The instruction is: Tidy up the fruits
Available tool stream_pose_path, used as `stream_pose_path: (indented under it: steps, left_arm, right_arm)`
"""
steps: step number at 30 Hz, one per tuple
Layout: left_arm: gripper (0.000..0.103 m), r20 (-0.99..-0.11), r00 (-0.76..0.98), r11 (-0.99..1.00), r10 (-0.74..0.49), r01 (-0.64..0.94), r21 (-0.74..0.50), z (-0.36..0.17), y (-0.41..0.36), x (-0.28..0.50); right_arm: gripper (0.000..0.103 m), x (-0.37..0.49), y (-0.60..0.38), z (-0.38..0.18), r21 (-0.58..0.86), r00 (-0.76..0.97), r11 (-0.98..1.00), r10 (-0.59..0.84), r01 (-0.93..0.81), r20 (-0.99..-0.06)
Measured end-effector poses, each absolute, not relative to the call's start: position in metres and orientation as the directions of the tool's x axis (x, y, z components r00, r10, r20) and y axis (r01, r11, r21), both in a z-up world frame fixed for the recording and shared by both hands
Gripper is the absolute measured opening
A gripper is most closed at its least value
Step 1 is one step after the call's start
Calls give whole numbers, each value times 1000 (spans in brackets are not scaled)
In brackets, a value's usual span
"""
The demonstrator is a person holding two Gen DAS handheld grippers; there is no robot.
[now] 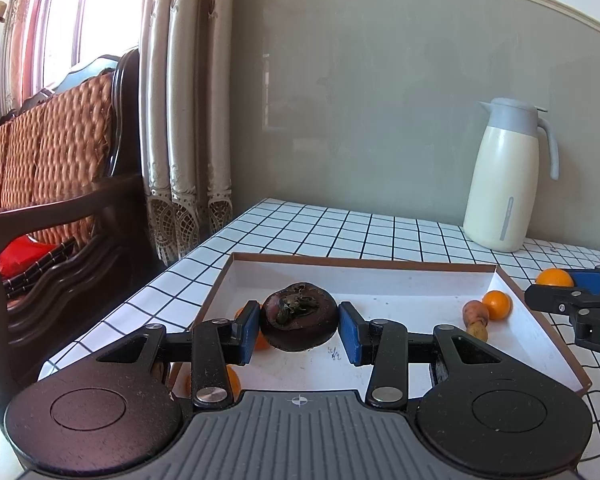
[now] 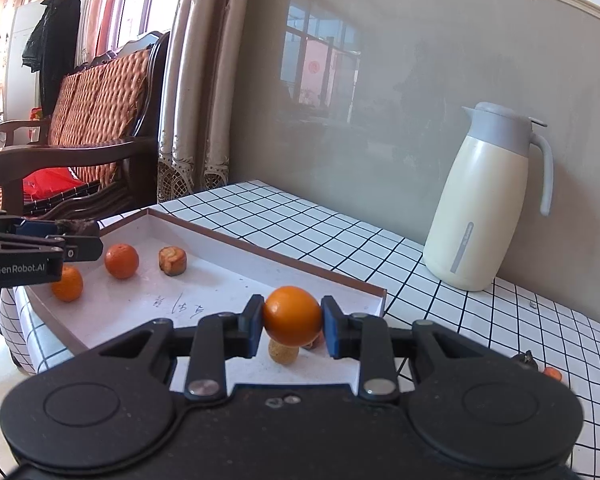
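Left tongs (image 1: 299, 326): clamped on dark fruit (image 1: 299, 316), over tray (image 1: 420, 292).
Right tongs (image 2: 293, 322): clamped on orange (image 2: 293, 316).
Done: oranges (image 2: 121, 261) in tray, ten o'clock.
Left: both held fruits; scraps (image 2: 553, 372) on worktop (image 2: 300, 220), three o'clock.

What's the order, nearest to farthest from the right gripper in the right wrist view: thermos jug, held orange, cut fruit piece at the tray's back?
1. Held orange, clamped between the right gripper pads, over the tray.
2. Cut fruit piece, up and left, inside the tray near its far wall.
3. Thermos jug, far right on the checked table, by the wall.
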State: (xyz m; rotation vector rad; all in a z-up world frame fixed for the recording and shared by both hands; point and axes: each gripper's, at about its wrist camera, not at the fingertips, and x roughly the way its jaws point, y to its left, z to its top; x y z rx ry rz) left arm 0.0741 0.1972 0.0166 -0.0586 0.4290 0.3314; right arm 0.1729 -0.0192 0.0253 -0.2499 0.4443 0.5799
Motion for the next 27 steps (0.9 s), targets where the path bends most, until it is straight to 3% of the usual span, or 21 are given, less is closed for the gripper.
stream_pose_path:
  steps: [27]
  left_arm:
    - [43,-466,833,944,299,-330,15,-2,218,107]
  right_arm:
    - [22,214,-5,12,-65,730,822,462,-566,-504]
